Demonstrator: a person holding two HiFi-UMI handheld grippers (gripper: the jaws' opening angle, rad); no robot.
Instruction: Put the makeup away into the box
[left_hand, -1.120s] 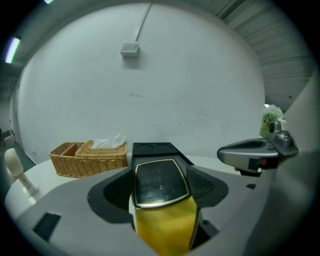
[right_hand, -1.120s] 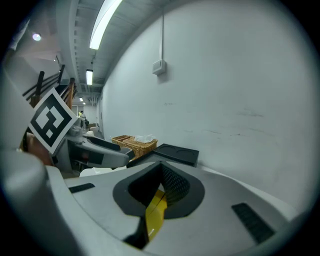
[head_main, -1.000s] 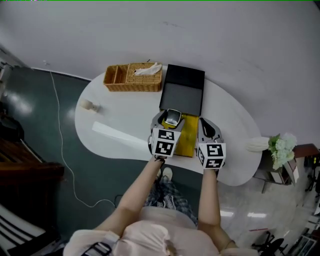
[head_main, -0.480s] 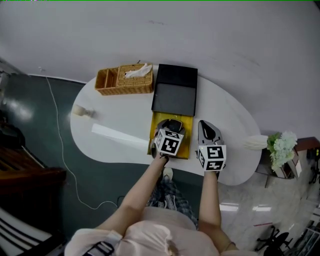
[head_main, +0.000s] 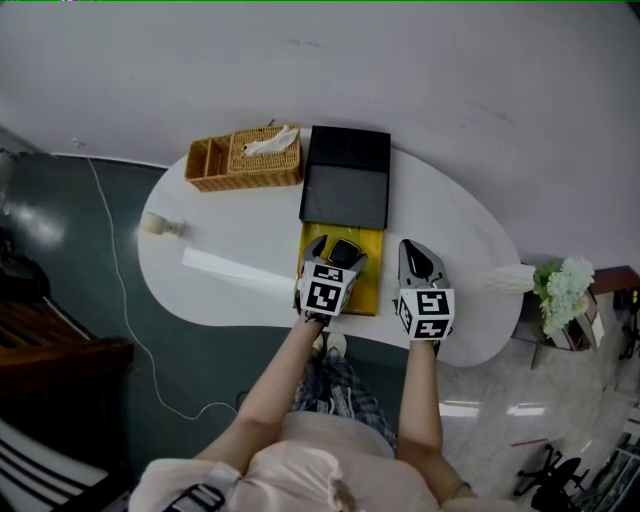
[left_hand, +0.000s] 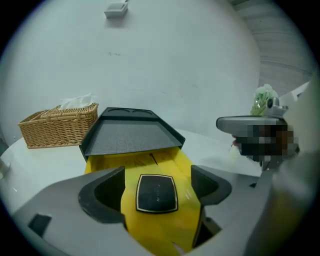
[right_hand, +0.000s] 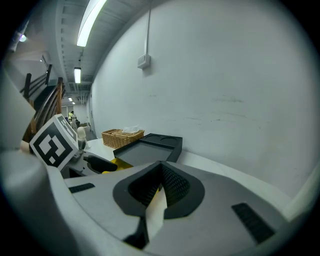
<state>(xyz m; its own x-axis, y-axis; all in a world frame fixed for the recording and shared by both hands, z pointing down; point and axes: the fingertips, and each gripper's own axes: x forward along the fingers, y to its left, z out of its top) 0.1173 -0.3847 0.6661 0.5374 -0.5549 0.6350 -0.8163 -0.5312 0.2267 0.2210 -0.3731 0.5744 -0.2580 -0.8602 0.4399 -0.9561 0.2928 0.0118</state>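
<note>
A black box (head_main: 345, 195) lies open on the white table (head_main: 230, 225), with a yellow lining (head_main: 368, 290) spread in front of it. A black compact with a gold rim (left_hand: 157, 193) rests flat on the yellow lining (left_hand: 165, 232). My left gripper (head_main: 338, 245) hangs low over it. Its jaws have just been opening and stand wide on either side of the compact (head_main: 345, 251) without touching it. To its right, above the table's front edge, my right gripper (head_main: 418, 255) is shut on nothing, as the right gripper view (right_hand: 160, 167) shows.
A wicker basket (head_main: 243, 158) with tissue stands left of the box. A long white strip (head_main: 235, 272) lies on the table's left half, with a small pale object (head_main: 152, 224) near the left edge. A flower bunch (head_main: 562, 295) in a white vase sits off the right end.
My left gripper has come down over the yellow lining with the compact, and its jaws have spread off it. The compact now lies on the lining. The right gripper has hardly shifted.
</note>
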